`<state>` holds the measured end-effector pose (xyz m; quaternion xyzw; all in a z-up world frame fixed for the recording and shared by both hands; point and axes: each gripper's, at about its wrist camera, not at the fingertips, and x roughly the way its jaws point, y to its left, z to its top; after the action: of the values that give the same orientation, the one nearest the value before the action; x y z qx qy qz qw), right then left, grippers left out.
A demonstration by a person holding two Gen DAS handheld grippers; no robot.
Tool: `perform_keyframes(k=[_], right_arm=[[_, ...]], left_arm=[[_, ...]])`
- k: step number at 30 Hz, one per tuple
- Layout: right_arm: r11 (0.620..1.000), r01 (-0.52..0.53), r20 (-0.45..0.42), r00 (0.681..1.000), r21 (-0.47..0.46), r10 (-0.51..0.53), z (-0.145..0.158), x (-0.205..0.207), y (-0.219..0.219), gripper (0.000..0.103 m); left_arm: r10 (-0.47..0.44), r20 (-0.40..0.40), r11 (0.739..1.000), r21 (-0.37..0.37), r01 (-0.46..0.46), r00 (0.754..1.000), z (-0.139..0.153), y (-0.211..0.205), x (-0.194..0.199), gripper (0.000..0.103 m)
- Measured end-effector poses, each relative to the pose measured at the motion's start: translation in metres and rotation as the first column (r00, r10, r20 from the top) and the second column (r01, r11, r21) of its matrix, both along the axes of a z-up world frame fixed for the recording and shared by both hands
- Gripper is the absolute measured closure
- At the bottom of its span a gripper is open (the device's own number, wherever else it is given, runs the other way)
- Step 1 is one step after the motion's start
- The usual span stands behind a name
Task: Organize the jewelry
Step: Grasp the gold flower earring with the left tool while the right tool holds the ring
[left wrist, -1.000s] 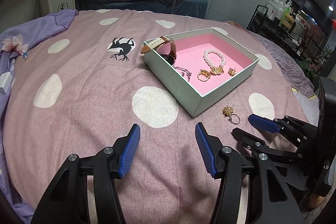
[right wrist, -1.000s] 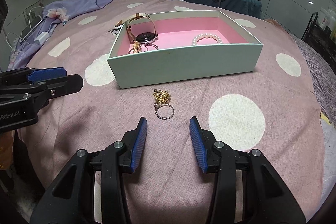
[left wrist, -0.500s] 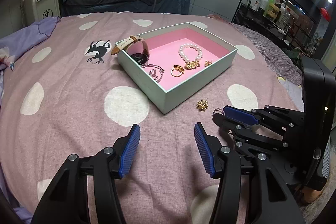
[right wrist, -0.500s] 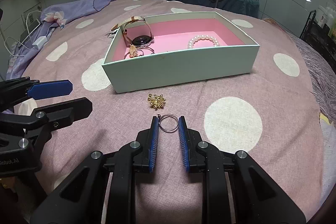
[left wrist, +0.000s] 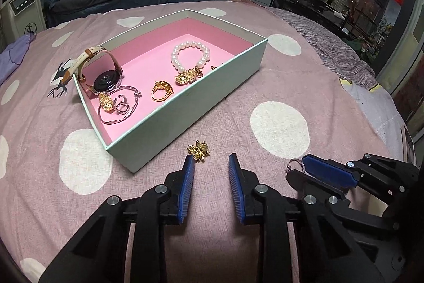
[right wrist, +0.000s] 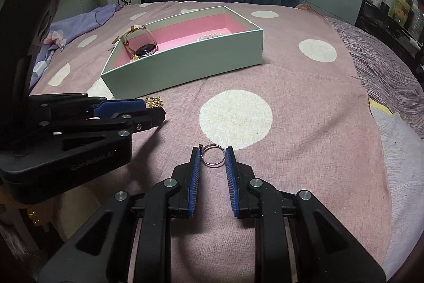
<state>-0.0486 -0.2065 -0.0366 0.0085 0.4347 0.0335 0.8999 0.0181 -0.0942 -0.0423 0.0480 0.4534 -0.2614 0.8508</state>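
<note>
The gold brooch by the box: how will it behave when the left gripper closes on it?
The gold brooch looks small and spiky, so it is probably rigid and light and may skid on the cloth. The left gripper is closing with the piece just ahead of its tips, so it could pinch only an edge and flip it.

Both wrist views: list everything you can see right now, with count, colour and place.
box: one, pale green outside, pink inside, on the bedspread
bedspread: one, pink with white dots
watch: one, dark face, cream strap, box's left end
pearl bracelet: one, white, in box
gold ring: one, in box
silver bangle: one, in box
gold brooch: one, on bedspread before box
silver ring: one, between the right gripper's pads
left gripper: closing near brooch
right gripper: shut on ring
</note>
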Motion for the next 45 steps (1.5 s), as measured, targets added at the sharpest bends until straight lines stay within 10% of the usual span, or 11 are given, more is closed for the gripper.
perform_keyframes(k=[8,25,32,36,45], right_arm=[[1.0,0.006,-0.003,1.0,0.014,-0.006,-0.001,0.001,-0.002,0.082],[0.999,0.004,-0.013,1.0,0.045,-0.003,0.002,0.004,0.0,0.083],[0.999,0.016,-0.014,1.0,0.045,-0.015,0.003,-0.001,-0.005,0.082],[0.999,0.022,-0.009,1.0,0.043,-0.022,0.004,-0.002,-0.007,0.083],[0.999,0.031,-0.01,0.999,0.044,-0.031,0.004,-0.002,-0.008,0.082]], left_arm=[[0.002,0.005,0.999,0.034,-0.002,1.0,-0.003,-0.005,0.009,0.097],[0.018,-0.005,0.999,-0.05,-0.019,1.0,0.015,0.022,0.0,0.1],[-0.03,-0.027,0.999,0.022,0.031,0.999,-0.004,-0.01,0.008,0.091],[-0.025,-0.009,0.999,0.034,0.025,1.0,-0.004,-0.02,0.01,0.06],[-0.027,0.018,0.998,0.062,0.026,0.999,-0.002,-0.025,0.014,0.102]])
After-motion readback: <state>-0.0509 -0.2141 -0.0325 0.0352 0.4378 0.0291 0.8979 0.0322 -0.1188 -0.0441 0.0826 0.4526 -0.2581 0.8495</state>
